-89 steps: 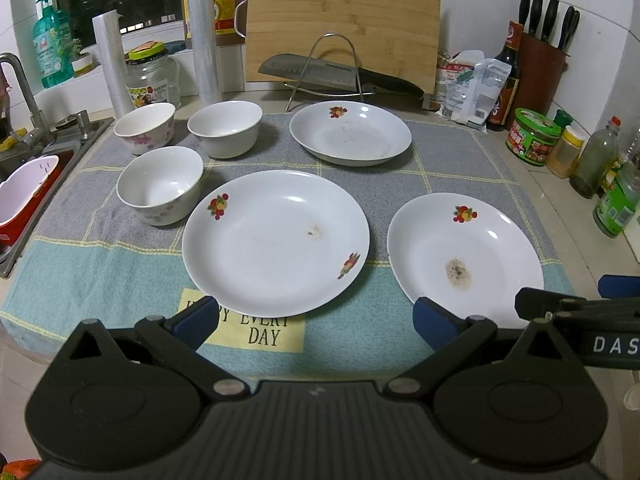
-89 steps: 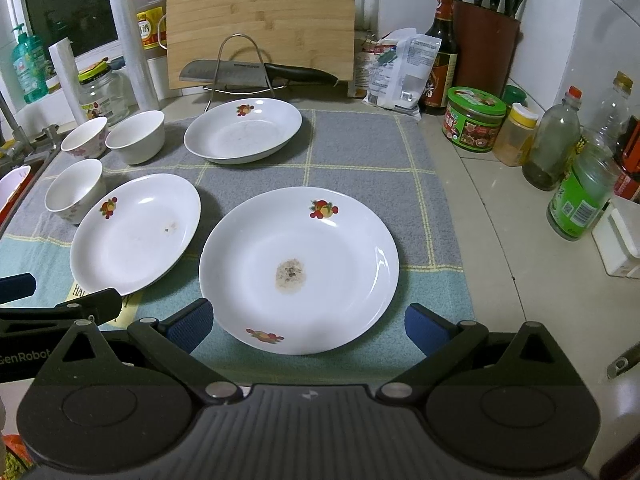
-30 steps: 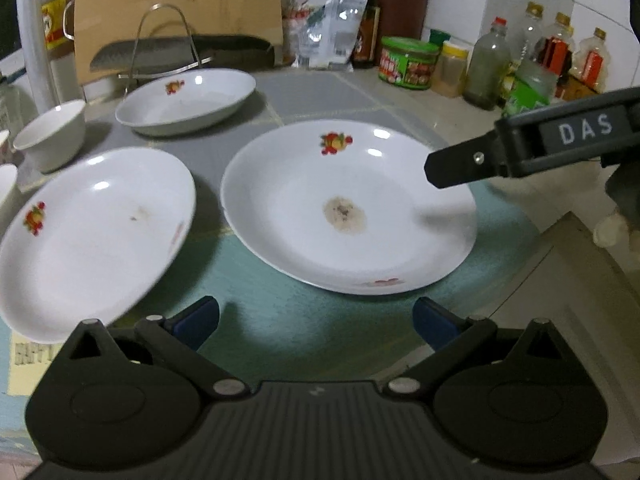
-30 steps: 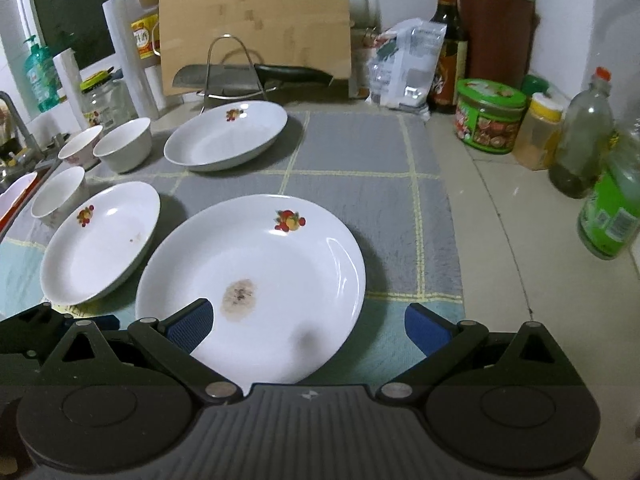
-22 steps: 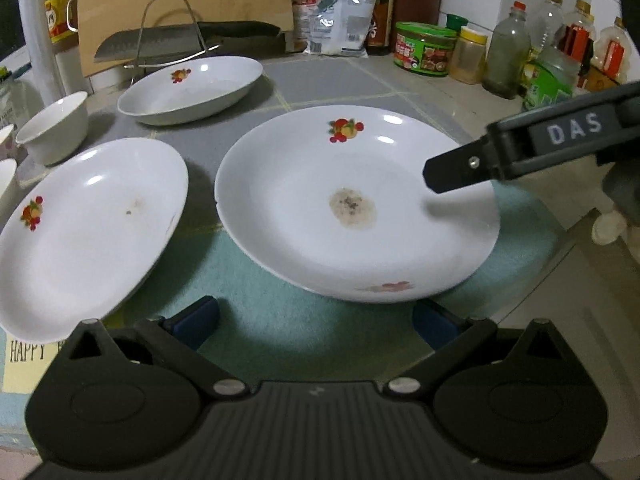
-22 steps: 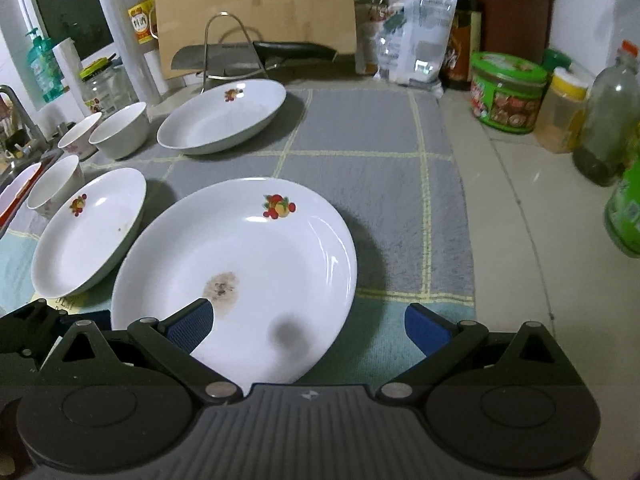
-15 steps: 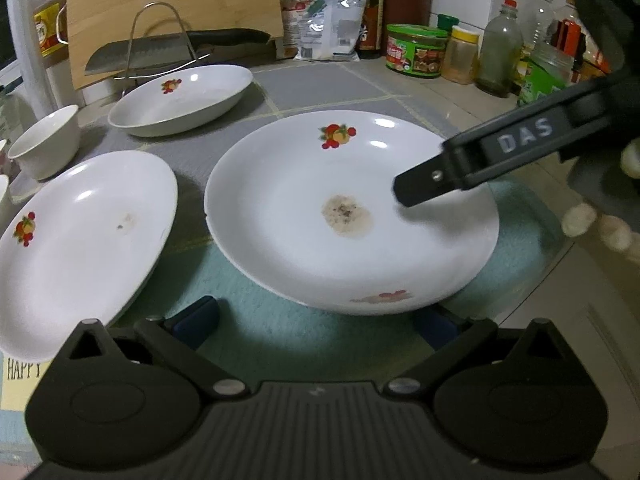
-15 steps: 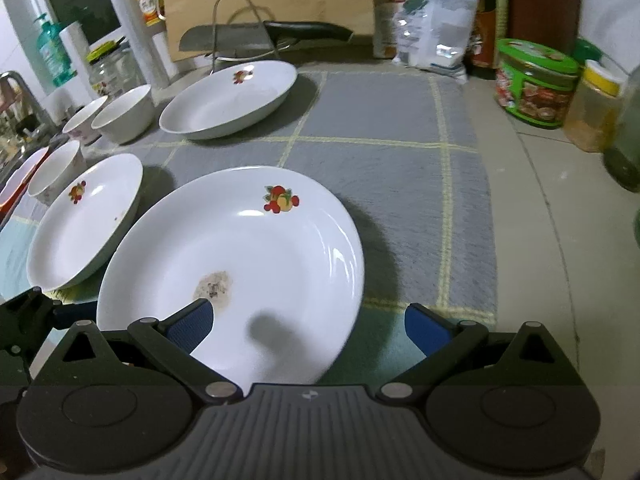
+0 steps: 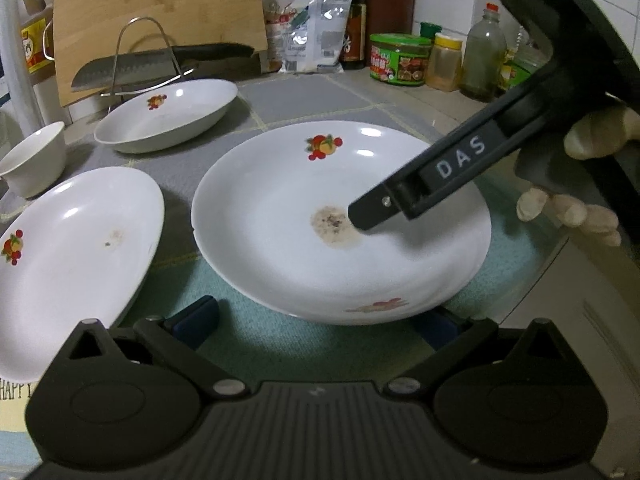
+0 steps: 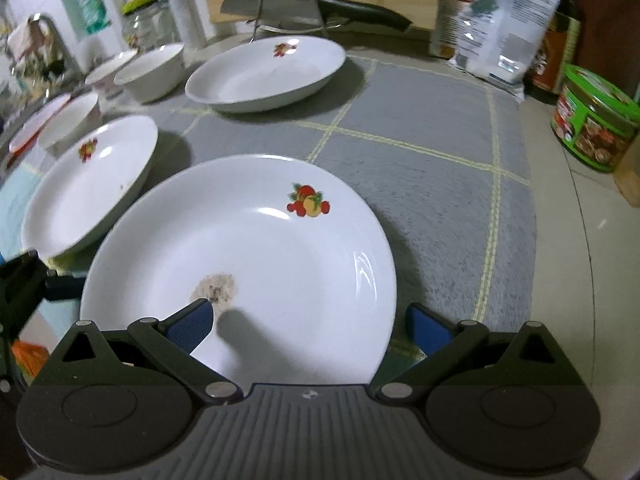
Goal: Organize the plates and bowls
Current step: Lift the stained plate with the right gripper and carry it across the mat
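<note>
A white plate (image 9: 280, 208) with a brown stain and a fruit print lies on the grey-green mat, right in front of both grippers. My left gripper (image 9: 316, 322) is open, its blue pads low at the plate's near rim on either side. My right gripper (image 10: 308, 330) is open too: its left pad hangs over the plate (image 10: 280, 248) beside the stain, and its right pad sits outside the rim. In the left wrist view, one finger (image 9: 420, 188) of the right gripper reaches over the stain. A second plate (image 9: 60, 256) lies to the left, a deeper one (image 9: 168, 116) behind, and bowls (image 10: 150, 72) further left.
A knife on a wire rack (image 9: 160, 64) and a cutting board (image 9: 160, 20) stand at the back. A green tin (image 10: 596, 124), bottles (image 9: 482, 56) and a bag (image 10: 500, 28) line the right counter. A gloved hand (image 9: 580, 216) holds the right gripper. The sink tap (image 10: 44, 36) is far left.
Both grippers have closed in on the stained plate, the left one swinging right from the middle plate. The right gripper has dropped lower, its finger now over the stain. Both stay open.
</note>
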`<state>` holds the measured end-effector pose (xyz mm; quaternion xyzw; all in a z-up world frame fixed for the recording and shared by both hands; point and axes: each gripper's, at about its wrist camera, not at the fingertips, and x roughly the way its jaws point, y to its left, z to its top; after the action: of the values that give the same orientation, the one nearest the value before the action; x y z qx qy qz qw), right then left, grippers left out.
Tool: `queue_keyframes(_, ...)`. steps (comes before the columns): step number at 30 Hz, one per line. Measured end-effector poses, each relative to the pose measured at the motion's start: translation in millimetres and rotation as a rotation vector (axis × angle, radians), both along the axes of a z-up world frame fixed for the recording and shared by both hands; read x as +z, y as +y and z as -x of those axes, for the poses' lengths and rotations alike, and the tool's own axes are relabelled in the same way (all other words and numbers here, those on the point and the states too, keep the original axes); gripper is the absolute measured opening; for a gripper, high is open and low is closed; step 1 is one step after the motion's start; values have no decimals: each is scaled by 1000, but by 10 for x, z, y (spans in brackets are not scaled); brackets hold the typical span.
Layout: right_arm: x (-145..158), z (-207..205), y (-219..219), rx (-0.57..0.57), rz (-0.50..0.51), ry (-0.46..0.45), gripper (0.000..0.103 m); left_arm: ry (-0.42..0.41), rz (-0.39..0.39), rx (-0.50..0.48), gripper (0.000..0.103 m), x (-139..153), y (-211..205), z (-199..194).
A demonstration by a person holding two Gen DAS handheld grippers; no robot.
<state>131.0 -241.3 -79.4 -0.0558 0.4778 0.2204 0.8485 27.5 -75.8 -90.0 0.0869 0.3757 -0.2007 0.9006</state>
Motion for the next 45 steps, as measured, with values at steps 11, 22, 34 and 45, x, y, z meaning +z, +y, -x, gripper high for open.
queue_keyframes(11,-31,51,-10,65,24,-30,103,-51,29,-26,103,-15,41,26)
queue_keyframes(22,-27,31,-63,185,14,-52,103,-80,43,-72,103,-31,73,-2)
queue_keyframes(34,-15,-141,-74,265,-17,-33,103,-66,31,-112,103,-31,70,-30)
queue_keyframes(45,1,-268,-55,348,-31,-14,103,-46,19,-160,103,-22,64,-92)
